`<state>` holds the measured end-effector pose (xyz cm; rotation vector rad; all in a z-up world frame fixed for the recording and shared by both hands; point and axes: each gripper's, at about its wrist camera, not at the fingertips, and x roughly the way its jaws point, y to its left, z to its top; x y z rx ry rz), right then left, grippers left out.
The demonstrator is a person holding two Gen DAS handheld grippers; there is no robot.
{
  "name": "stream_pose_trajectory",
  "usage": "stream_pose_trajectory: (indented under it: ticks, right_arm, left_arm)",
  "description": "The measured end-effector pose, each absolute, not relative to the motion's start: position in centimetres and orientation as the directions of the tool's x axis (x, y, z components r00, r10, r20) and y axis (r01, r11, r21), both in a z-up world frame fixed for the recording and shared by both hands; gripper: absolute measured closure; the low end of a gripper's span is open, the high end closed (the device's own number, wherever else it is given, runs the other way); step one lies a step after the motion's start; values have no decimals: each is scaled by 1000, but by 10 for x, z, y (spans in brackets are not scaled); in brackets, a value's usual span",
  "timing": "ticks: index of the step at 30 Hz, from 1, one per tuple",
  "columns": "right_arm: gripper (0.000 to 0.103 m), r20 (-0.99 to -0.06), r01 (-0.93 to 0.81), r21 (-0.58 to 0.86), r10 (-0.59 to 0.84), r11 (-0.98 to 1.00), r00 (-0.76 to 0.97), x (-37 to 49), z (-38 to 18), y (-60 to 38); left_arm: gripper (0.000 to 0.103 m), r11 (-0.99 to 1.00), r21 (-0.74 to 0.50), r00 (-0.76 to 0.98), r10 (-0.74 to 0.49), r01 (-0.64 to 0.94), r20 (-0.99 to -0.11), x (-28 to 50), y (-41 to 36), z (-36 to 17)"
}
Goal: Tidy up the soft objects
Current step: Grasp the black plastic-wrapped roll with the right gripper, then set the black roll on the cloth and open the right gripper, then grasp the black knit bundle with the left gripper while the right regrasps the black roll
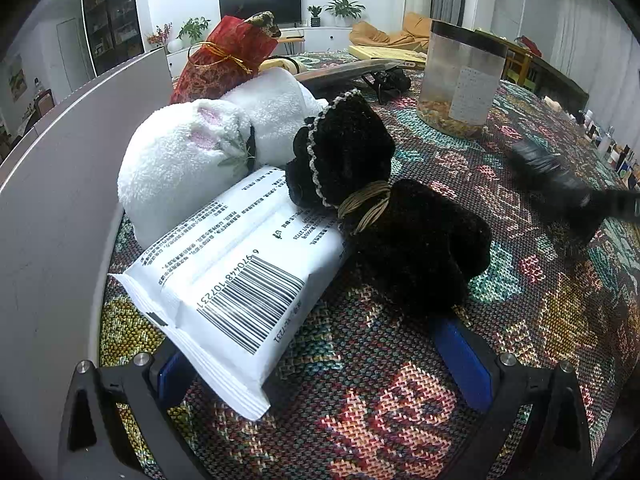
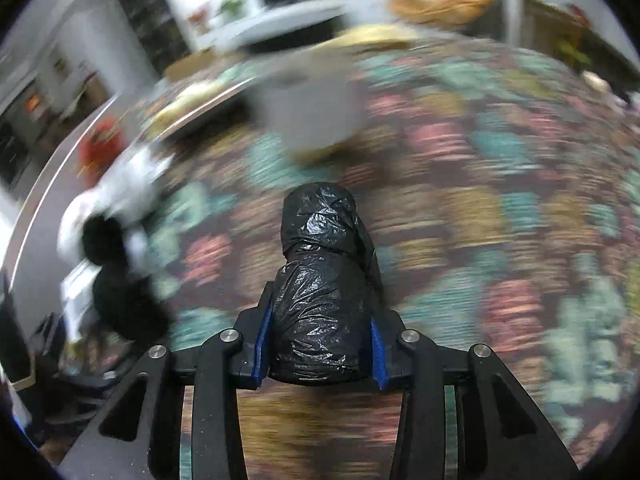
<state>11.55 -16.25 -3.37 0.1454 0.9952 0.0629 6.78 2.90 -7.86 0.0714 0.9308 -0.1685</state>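
The right gripper (image 2: pixel 320 344) is pinching a roll of black garbage bags (image 2: pixel 324 292) between its fingers, seemingly carrying it to the soft pile ahead of the left gripper (image 1: pixel 324 364), whose spread fingers are flanking the white pack (image 1: pixel 236 280), so a gentle placement beside the black pouch (image 1: pixel 384 208) seems next.

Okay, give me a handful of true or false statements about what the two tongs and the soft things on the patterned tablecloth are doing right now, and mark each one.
1. The right tongs are closed on a black plastic roll. True.
2. The left tongs grip the white packet. False: they stand open, the packet merely lying between them.
3. The black velvet pouch rests partly on the white packet. True.
4. The white plush towel sits right of the clear jar. False: it lies to the jar's left, by the grey panel.
5. The red pouch is behind the towel. True.
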Motion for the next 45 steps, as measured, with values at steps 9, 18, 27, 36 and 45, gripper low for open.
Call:
stream_pose_trajectory:
  ticks: [9,18,27,36,45]
  right_arm:
    - [50,-850,203,178,47,963,525,191,-53,-255]
    - [23,-843,251,169,8,953,538,130,-33,-246]
    - [18,-861,242,-21,-140,970,488,80,-54,-236]
    - [14,-848,258,-9,-144,966,510,81,-56,-242]
    - [13,-840,263,-6,-147,965,522,84,-58,-246]
  left_arm:
    - [0,984,-13,585,-115,175,-803,67,30,-79]
    - [0,984,-12,586,-114,175,-802,67,30,-79]
    - [0,977,-84,579,-183,194,-794,39,28,-69]
    - [1,971,-151,568,-233,187,-790,91,-34,-59]
    - [1,930,-206,536,-346,304,-770,50,-39,-52]
